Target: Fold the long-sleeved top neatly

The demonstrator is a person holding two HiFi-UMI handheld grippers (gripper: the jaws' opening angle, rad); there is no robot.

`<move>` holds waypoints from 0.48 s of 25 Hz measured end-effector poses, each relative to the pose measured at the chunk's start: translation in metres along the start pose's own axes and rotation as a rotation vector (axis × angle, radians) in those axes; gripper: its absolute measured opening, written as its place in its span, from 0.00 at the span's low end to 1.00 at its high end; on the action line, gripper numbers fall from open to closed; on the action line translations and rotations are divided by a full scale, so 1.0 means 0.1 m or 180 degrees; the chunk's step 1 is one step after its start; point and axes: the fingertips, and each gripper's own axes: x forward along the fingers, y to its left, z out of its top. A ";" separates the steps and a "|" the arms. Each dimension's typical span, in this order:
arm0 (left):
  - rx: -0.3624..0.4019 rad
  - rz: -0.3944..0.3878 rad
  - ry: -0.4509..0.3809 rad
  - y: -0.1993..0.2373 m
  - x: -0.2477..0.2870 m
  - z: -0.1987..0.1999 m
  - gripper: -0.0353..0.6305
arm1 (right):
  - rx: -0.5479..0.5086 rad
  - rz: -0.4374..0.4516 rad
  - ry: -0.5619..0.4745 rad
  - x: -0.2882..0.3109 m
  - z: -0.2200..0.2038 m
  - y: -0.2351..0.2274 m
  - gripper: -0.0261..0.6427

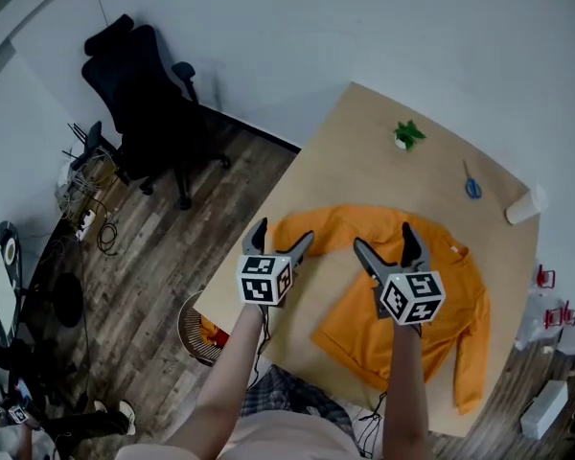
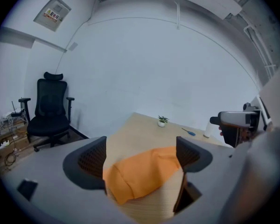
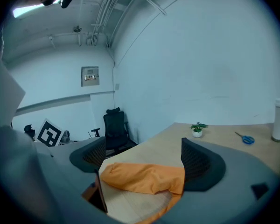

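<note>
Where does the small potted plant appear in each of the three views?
Head view: potted plant upper right of centre, near the far edge of the table.
Left gripper view: plant centre, beyond the orange top.
Right gripper view: plant right of centre, above the right-hand jaw.
Shared landmark: black office chair, left of the table.

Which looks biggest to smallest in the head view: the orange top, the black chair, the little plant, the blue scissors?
1. orange top
2. black chair, though it stands farther from the camera, down on the floor, so this is unsure
3. little plant and blue scissors: too alike to rank
</note>
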 end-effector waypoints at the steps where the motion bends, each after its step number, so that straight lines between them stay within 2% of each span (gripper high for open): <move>1: -0.0049 0.0052 0.0055 0.07 0.07 -0.05 0.76 | 0.0008 0.0021 0.0046 0.11 -0.04 -0.01 0.77; 7: -0.0324 0.0352 0.0498 0.39 0.39 -0.49 0.75 | -0.0043 0.0071 0.0351 0.65 -0.31 -0.10 0.77; 12: -0.0485 0.0605 0.0831 0.57 0.47 -0.83 0.69 | -0.0087 0.0104 0.0556 0.91 -0.51 -0.10 0.77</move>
